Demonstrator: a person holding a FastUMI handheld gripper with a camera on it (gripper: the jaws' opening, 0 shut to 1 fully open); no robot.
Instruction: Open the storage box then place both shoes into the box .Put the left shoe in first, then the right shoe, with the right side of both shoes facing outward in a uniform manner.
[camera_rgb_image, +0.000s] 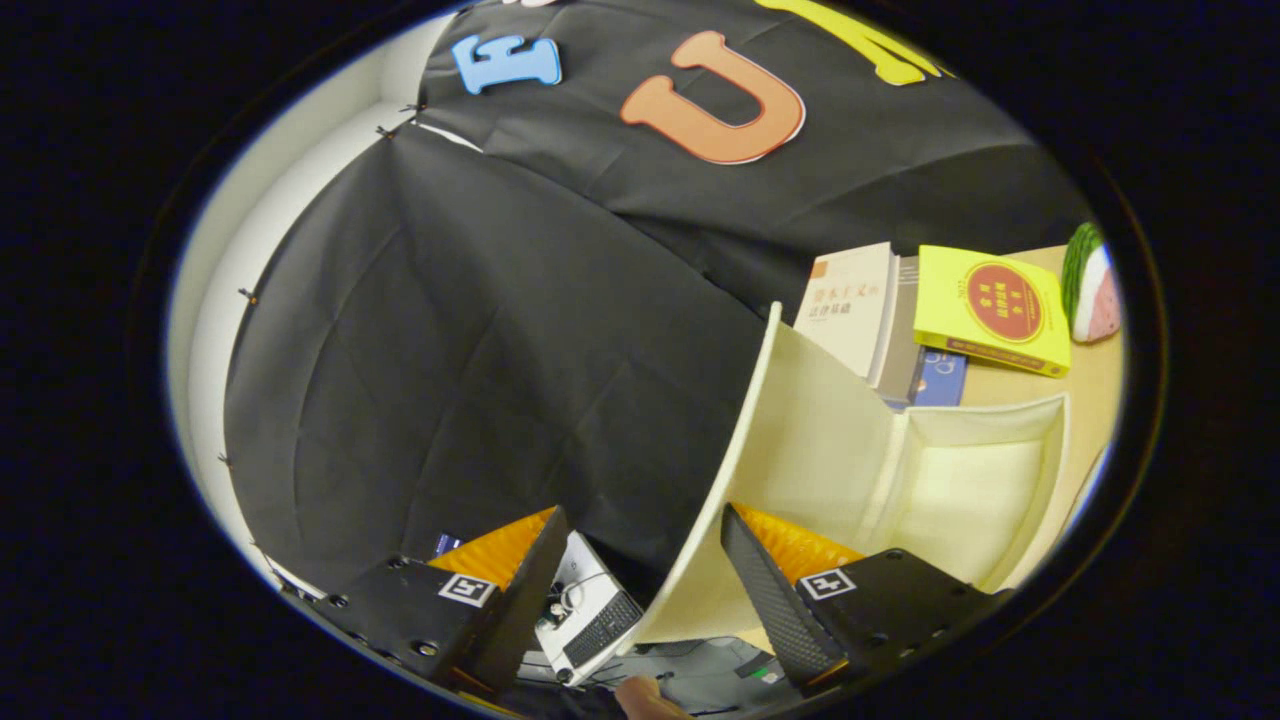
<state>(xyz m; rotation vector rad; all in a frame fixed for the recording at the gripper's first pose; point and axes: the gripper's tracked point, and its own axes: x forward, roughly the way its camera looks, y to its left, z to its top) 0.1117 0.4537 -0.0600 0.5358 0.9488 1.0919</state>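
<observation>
The gripper (640, 590) is held with its fingers spread apart, and the raised lid edge of the storage box (950, 480) stands between them, untouched. Beyond the box, books (880, 310) and a watermelon-slice toy (1092, 285) occupy the desk's (1085, 400) far edge.

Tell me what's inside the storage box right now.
The storage box, lid raised, shows only bare cream walls inside, no shoes. The gripper has open fingers straddling the lid's edge; the right finger hides the box's nearest part.

Gripper camera, tilted, looks close along its parted fingers (640, 590) into the storage box (860, 450)
</observation>
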